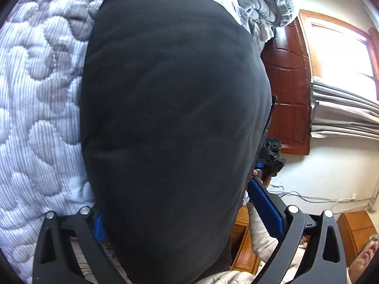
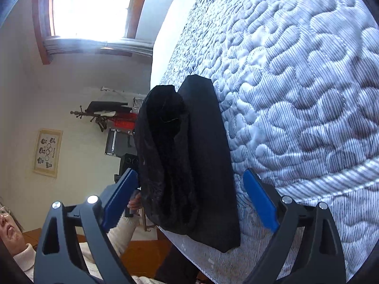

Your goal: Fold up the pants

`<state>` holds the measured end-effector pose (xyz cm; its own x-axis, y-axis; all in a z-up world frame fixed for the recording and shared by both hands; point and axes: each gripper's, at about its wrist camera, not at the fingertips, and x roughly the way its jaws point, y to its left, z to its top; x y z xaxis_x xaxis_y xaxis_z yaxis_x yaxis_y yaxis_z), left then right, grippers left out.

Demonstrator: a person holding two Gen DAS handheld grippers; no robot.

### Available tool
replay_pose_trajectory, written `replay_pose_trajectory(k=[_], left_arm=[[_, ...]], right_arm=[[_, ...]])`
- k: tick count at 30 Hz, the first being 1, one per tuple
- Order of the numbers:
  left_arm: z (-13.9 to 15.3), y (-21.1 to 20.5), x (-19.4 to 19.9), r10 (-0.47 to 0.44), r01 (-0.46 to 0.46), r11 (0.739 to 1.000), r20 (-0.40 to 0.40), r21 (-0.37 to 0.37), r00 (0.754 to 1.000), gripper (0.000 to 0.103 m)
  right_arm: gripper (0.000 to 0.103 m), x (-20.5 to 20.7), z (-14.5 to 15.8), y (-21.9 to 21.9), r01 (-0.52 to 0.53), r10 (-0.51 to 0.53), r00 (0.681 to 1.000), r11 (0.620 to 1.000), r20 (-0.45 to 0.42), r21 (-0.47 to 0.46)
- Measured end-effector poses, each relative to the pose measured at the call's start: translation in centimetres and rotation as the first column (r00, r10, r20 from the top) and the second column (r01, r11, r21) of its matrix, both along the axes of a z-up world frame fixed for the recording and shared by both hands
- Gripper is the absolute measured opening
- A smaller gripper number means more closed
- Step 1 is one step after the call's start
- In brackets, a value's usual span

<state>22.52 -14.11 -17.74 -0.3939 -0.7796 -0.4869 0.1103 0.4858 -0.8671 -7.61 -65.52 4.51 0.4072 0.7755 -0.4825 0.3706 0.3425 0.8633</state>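
The black pants [image 2: 196, 165] lie on the quilted bed cover [image 2: 308, 94], close to the bed's near edge. In the right wrist view they are a long dark shape with a straight side against the quilt. A fuzzy black part [image 2: 165, 156] is lifted up off the flat part, on the left side.

The right gripper [image 2: 191, 198] has its blue fingers [image 2: 259, 201] spread wide, one on each side of the pants. They do not pinch anything. The right finger is over the quilt, and the left one is out past the bed's edge.

In the left wrist view the pants [image 1: 175, 123] fill most of the picture. They hang between the two blue fingers [image 1: 266, 209] of the left gripper [image 1: 189, 215]. The left finger is mostly hidden behind the cloth, so it is hard to tell if they squeeze it.

Lots of bare quilt [image 1: 35, 108] lies to the left. A gray blanket [image 1: 265, 2] is bunched at the far end, by the wooden headboard [image 1: 286, 90].
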Motion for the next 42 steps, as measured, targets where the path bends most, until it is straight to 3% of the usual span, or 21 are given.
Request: replay_pose_trajectory(k=[12,21,37,42], left_arm=[[-0.9,0.2,-0.4,-0.003,0.003,1.000,-0.004,-0.020,1.000,0.099],[-0.7,0.6,-0.9,-0.002,0.003,1.000,0.042,-0.026,0.999,0.099],[0.4,-1.5,-1.2,-0.023,0.023,1.000,0.053,0.016,0.998,0.099],[-0.2,-2.2,-1.3,-0.027,0.028,1.000,0.024,-0.006,0.999,0.099]], right_arm=[[0.094,3.3,-1.2,0.3,-0.172,0.168,0.985,0.979,0.043,0.110],[0.094,4.5,-1.5,1.2,-0.263,0.259,0.965,0.959,0.044,0.109],[0.101,6.6,-0.2,4.3,-0.359,0.354,0.933,0.926,0.061,0.118],[0.101,7.5,-2.0,5.4,-0.373,0.379,0.925,0.922,-0.039,0.104]])
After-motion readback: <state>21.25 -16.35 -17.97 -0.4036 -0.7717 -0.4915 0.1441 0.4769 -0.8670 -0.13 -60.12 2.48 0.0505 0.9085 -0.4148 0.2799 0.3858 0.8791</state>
